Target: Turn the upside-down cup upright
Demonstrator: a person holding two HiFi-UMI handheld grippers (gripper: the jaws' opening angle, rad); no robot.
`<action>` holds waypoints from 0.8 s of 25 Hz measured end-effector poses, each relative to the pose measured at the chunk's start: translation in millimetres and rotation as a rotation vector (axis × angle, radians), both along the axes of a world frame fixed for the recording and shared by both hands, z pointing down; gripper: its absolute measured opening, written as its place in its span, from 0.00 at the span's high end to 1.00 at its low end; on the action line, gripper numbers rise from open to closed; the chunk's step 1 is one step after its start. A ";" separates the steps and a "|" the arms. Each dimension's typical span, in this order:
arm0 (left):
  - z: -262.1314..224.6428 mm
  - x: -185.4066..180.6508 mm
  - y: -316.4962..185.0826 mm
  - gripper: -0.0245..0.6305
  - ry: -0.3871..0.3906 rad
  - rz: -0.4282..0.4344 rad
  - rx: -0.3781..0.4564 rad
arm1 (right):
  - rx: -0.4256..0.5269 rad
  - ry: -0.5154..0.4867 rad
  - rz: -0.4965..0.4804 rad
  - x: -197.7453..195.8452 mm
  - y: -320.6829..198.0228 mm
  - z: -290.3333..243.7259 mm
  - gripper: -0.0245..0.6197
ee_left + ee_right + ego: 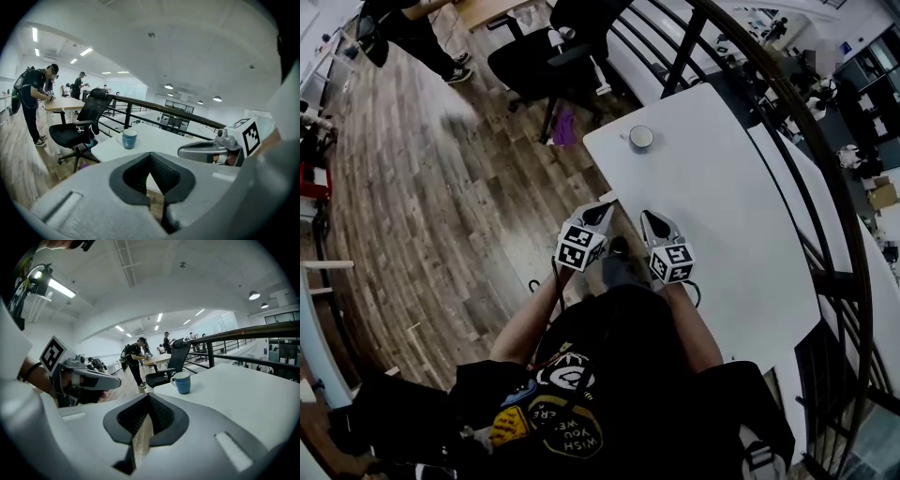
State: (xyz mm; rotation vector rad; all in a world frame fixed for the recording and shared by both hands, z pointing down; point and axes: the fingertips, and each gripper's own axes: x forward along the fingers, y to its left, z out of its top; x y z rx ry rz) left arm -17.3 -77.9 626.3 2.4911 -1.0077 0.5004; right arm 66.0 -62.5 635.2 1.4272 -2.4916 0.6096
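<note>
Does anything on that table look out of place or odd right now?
Nothing stands out: the blue handled cup stands straight near a corner of the white table, nothing spilled; which end is up is unclear.

Left grey two-jaw gripper with marker cube: jaws pressed together, nothing between them, pointing forward and slightly down. Right grey two-jaw gripper with marker cube: jaws also closed and empty, similar tilt. The two sit side by side, near but apart, tips angled slightly inward. Bare left forearm and right forearm reach out from the torso.
</note>
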 end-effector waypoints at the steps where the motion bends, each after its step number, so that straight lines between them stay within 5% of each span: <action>1: 3.6 4.1 -14.6 0.96 -0.009 -0.001 -0.009 | -0.005 0.003 0.001 3.5 -13.8 5.7 0.96; 9: 38.5 28.7 -101.4 0.96 -0.070 -0.028 -0.076 | -0.069 0.032 -0.004 30.0 -112.7 69.8 0.96; 17: 43.7 7.6 -133.3 0.96 -0.102 -0.041 -0.108 | -0.103 0.164 -0.084 34.1 -188.5 136.4 0.49; 20: 41.7 -3.4 -144.9 0.96 -0.104 -0.045 -0.127 | -0.079 0.205 -0.144 29.9 -220.5 143.1 0.39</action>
